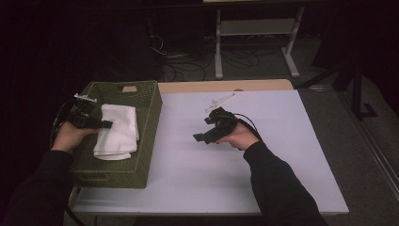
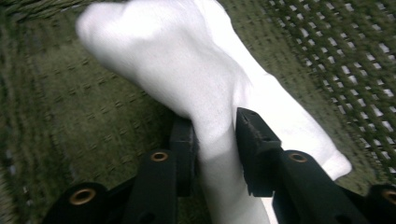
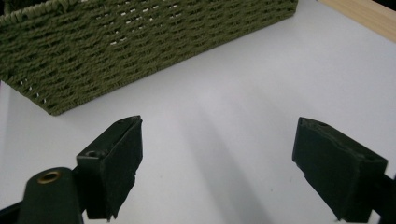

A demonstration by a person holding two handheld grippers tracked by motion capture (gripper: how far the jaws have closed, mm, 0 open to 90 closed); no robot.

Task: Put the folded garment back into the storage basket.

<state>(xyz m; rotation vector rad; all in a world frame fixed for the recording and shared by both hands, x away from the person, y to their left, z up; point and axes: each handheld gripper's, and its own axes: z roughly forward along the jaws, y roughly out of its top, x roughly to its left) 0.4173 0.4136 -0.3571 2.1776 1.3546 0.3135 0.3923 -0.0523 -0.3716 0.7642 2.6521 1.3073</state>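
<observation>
Left gripper [image 2: 215,140] — inside the olive-green woven rectangular basket [image 1: 151,113], its jaws set narrowly either side of a fold of the white folded cloth [image 1: 116,131]; whether the pads press on it cannot be told. The cloth lies on the basket floor. Right gripper [image 1: 203,136] — over the white tabletop [image 1: 263,179], jaws spread wide, nothing between them.
</observation>
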